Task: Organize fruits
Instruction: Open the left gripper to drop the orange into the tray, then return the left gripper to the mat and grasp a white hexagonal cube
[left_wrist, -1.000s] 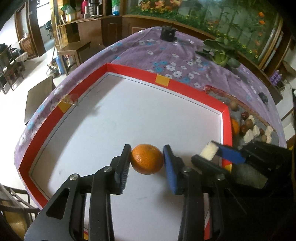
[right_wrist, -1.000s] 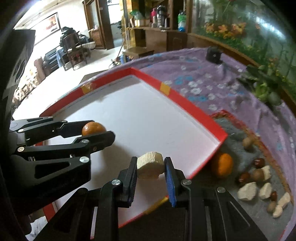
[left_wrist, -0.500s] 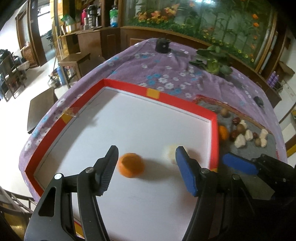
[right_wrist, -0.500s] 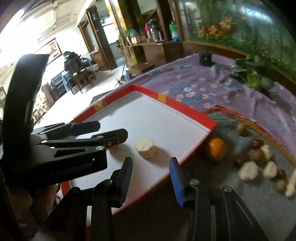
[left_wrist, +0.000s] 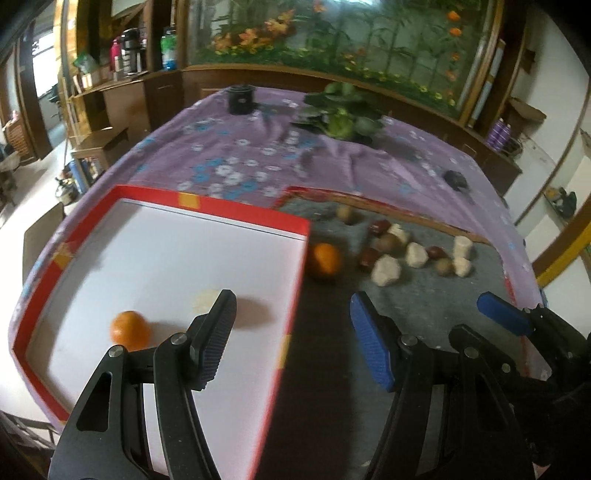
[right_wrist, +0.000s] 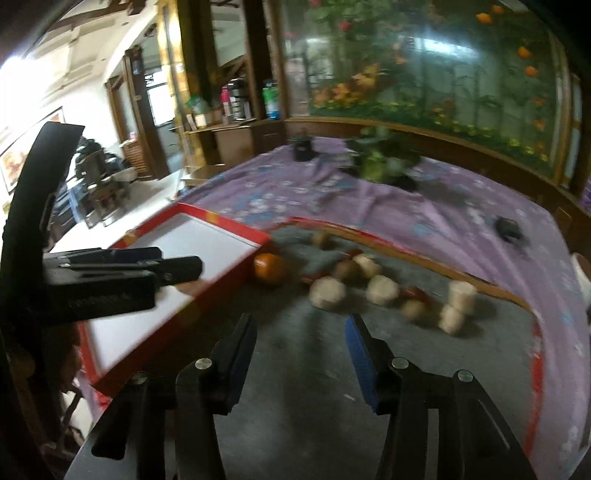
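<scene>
Left wrist view shows the bench (left_wrist: 332, 155) under soft, wrinkled purple floral cloth, then a rigid red-rimmed white tray (left_wrist: 236, 210) holding one round, dimpled orange (left_wrist: 130, 330) and a pale chunk (left_wrist: 205, 299). Beside it a grey felt mat (left_wrist: 461, 291) carries another orange (left_wrist: 325, 260), brown nuts and pale lumps. Left tongs (left_wrist: 291, 338) gape wide, empty; right tongs (right_wrist: 300, 356) are opening, empty. Judged: between picks; next, reach for the mat's fruit.
</scene>
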